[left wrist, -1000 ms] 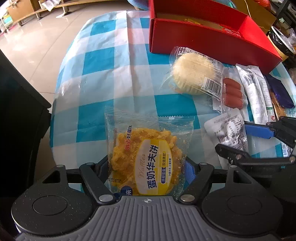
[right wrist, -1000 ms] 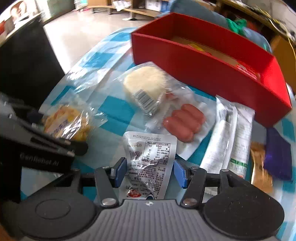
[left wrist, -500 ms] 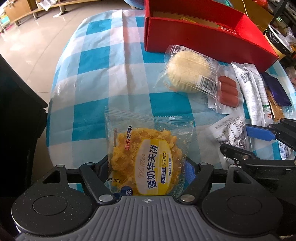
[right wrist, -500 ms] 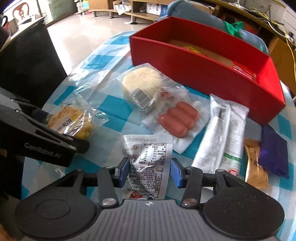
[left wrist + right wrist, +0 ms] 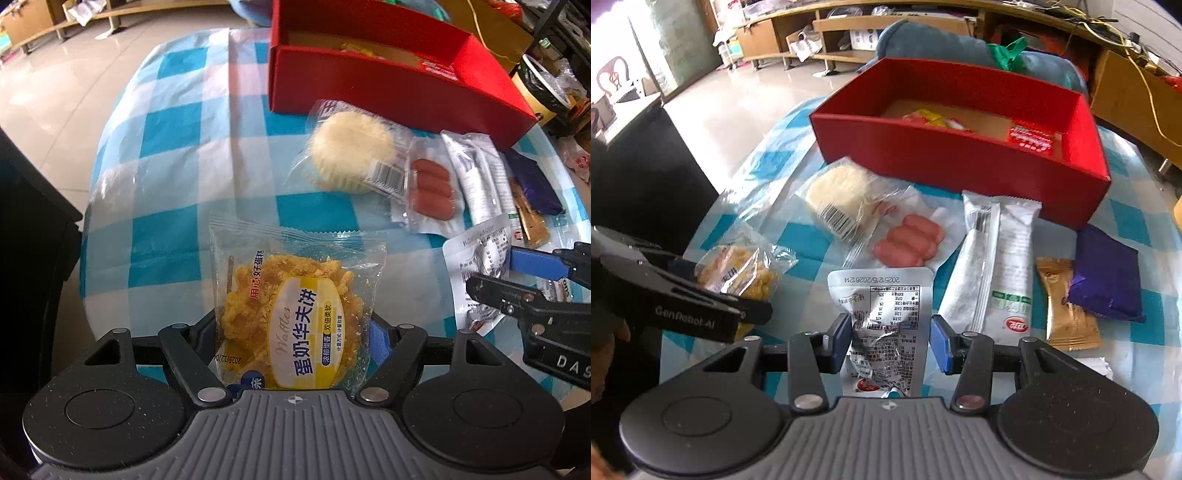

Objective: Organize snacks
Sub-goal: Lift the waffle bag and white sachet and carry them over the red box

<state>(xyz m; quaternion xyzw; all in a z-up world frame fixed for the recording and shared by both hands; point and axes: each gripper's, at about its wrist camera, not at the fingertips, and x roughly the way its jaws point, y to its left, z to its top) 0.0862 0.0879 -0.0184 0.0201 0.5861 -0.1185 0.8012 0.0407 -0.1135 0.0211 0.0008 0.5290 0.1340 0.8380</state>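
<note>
Both grippers hold snack packets over the checked tablecloth.

The left gripper (image 5: 293, 332) is clamped on a yellow waffle packet (image 5: 295, 314). The right gripper (image 5: 889, 343) has just been closing on a silver pouch (image 5: 882, 325), the left pad touching it, the right pad just beside its edge. Beyond lie a round cake (image 5: 838, 194), sausages (image 5: 908, 240), white bars (image 5: 993, 277), and a red box (image 5: 960, 162) at the far edge of the tablecloth (image 5: 166, 177).
</note>
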